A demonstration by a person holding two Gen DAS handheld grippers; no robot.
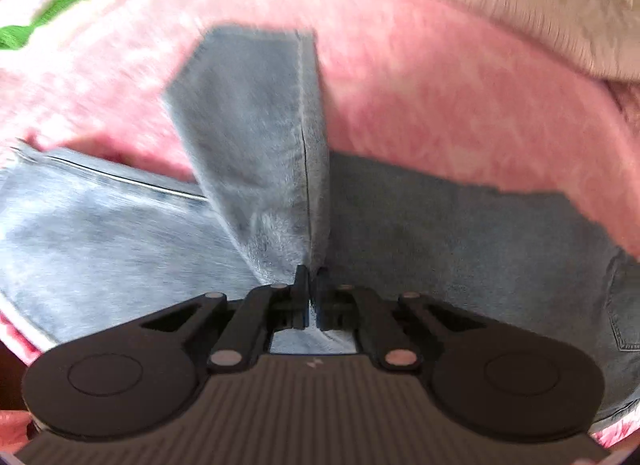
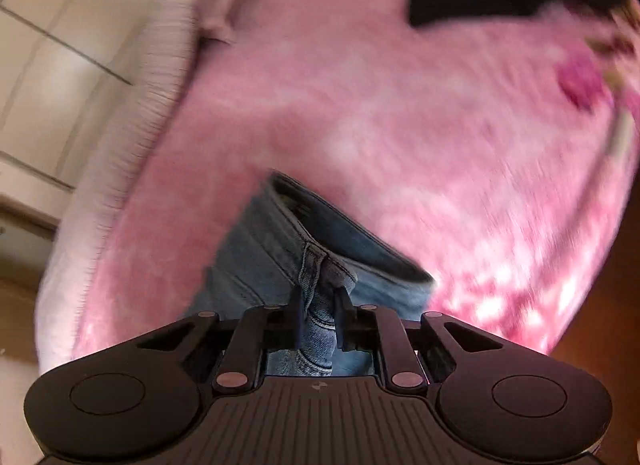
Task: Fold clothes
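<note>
With the jeans (image 1: 100, 233) spread on the pink fleece blanket (image 1: 440, 97), a leg edge is pinched in the fully closed L gripper (image 1: 311, 277) and the waistband (image 2: 320, 261) is clamped in the nearly closed R gripper (image 2: 320, 301), so the fold step is judged underway; next, both ends are to be lifted and carried over together.

- Your jeans (image 1: 100, 233) are light-blue denim, spread on the pink fluffy surface.
- One leg section (image 1: 256, 137) is raised into a peaked fold.
- The waistband (image 2: 320, 241), with its belt loop, is bunched and lifted.
</note>
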